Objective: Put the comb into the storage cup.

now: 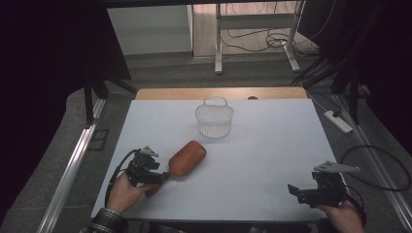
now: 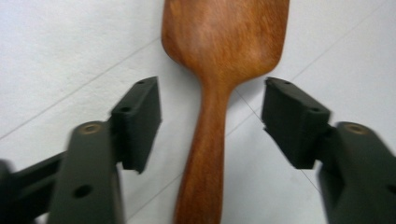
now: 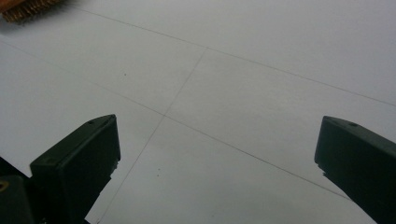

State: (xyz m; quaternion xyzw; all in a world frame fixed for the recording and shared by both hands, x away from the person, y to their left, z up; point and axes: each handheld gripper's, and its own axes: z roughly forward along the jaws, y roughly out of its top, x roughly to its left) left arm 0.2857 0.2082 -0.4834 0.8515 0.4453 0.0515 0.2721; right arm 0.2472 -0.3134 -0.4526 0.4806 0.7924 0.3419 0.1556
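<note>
A brown wooden paddle hairbrush [image 1: 187, 158] lies flat on the white table [image 1: 272, 141], left of centre, its handle pointing toward the person. My left gripper [image 1: 163, 177] sits at that handle. In the left gripper view the handle [image 2: 205, 154] runs between the two jaws with a gap on each side, so the left gripper [image 2: 210, 121] is open and the pads are off the wood. My right gripper [image 1: 293, 190] rests near the front right corner; the right gripper [image 3: 215, 154] is open over bare table. The brush's bristles [image 3: 23, 9] peek in at the top left of that view.
A small white wire basket [image 1: 214, 116] with a handle stands upright at the table's far middle. Beyond the table are desk legs [image 1: 218, 43] and loose cables on the floor. A power strip [image 1: 338, 121] lies on the floor to the right.
</note>
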